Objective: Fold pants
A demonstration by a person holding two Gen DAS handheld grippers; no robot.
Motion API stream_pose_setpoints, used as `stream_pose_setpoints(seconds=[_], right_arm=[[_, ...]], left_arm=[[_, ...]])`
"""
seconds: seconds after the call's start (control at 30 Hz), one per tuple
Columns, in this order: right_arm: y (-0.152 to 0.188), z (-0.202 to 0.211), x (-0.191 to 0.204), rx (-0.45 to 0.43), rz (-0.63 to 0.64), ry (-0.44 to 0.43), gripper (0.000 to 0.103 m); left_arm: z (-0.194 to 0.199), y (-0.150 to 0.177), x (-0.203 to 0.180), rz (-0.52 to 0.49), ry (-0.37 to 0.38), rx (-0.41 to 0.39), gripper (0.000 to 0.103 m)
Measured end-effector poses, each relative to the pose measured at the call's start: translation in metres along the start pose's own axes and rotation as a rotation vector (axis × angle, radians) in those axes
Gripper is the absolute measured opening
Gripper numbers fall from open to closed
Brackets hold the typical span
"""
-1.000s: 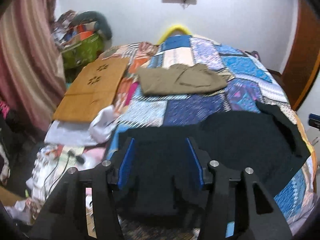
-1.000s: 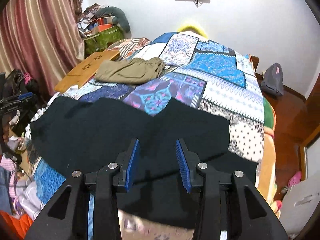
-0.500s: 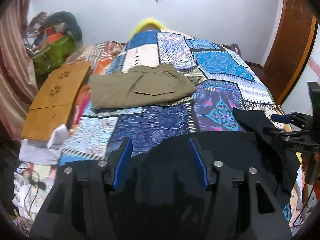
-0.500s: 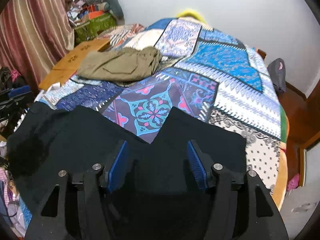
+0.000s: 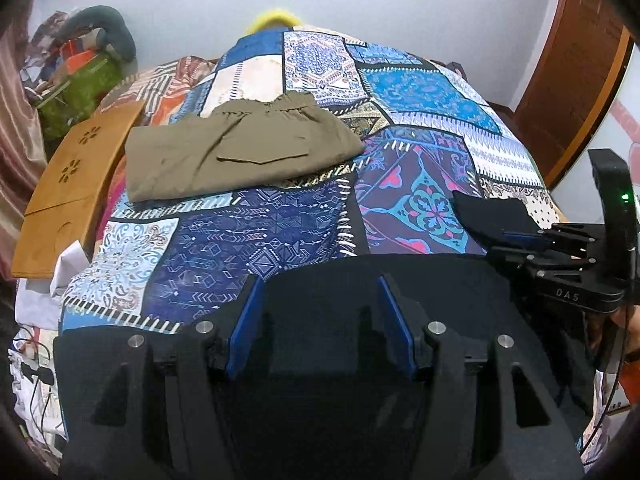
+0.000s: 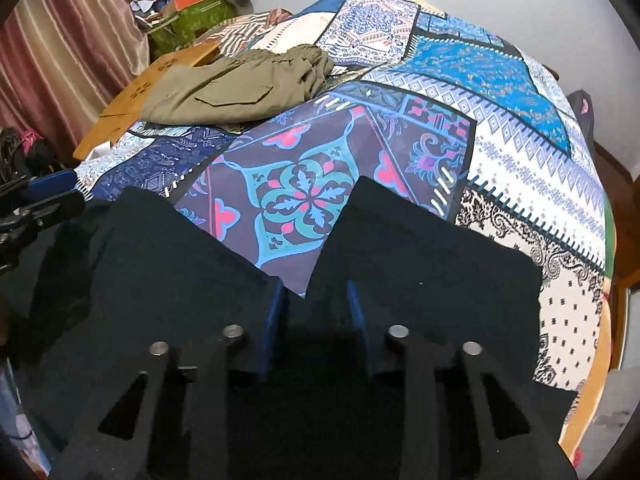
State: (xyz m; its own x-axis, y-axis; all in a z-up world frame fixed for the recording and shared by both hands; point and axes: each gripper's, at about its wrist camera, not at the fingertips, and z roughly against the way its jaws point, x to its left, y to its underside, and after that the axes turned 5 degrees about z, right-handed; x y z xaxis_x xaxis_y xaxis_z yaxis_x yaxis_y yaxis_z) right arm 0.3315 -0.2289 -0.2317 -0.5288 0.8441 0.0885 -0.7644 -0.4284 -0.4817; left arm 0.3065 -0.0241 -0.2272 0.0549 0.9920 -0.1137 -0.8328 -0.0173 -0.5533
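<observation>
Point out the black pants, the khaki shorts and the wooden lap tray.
black pants (image 6: 420, 264), right wrist view, right leg panel.
khaki shorts (image 5: 240, 148), left wrist view, middle above the pocket flap.
wooden lap tray (image 5: 68, 184), left wrist view, bare top.

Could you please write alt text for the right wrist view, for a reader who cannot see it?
The right gripper, pointing down over black pants spread on a patchwork bedspread, is closing its jaws with black fabric between the blue pads. Folded olive pants lie farther up the bed beside a wooden board; the left gripper shows at the left edge.
</observation>
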Motion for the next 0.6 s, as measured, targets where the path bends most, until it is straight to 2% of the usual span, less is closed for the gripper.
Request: stream_pose_setpoints(seconds=[0.03,0.13,0.33,0.43,0.6], right_arm=[[0.001,0.002,0.000,-0.005,0.002,0.005,0.016],[0.002,0.015,-0.005,-0.031,-0.013,-0.006,0.013],[0.016,0.060,-0.024,-0.121,-0.063,0.004,0.013],[0.031,0.087,-0.034,-0.162,-0.084,0.024,0.013],[0.074,0.123,-0.054,-0.203,-0.160,0.040,0.013]], left_arm=[[0.000,-0.001,-0.002,0.000,0.001,0.001,0.058],[0.004,-0.002,-0.008,-0.004,0.002,-0.005,0.058],[0.018,-0.003,-0.028,-0.004,0.031,-0.007,0.058],[0.025,0.000,-0.048,-0.030,0.041,-0.005,0.059],[0.034,0.008,-0.086,-0.086,0.069,0.001,0.062]])
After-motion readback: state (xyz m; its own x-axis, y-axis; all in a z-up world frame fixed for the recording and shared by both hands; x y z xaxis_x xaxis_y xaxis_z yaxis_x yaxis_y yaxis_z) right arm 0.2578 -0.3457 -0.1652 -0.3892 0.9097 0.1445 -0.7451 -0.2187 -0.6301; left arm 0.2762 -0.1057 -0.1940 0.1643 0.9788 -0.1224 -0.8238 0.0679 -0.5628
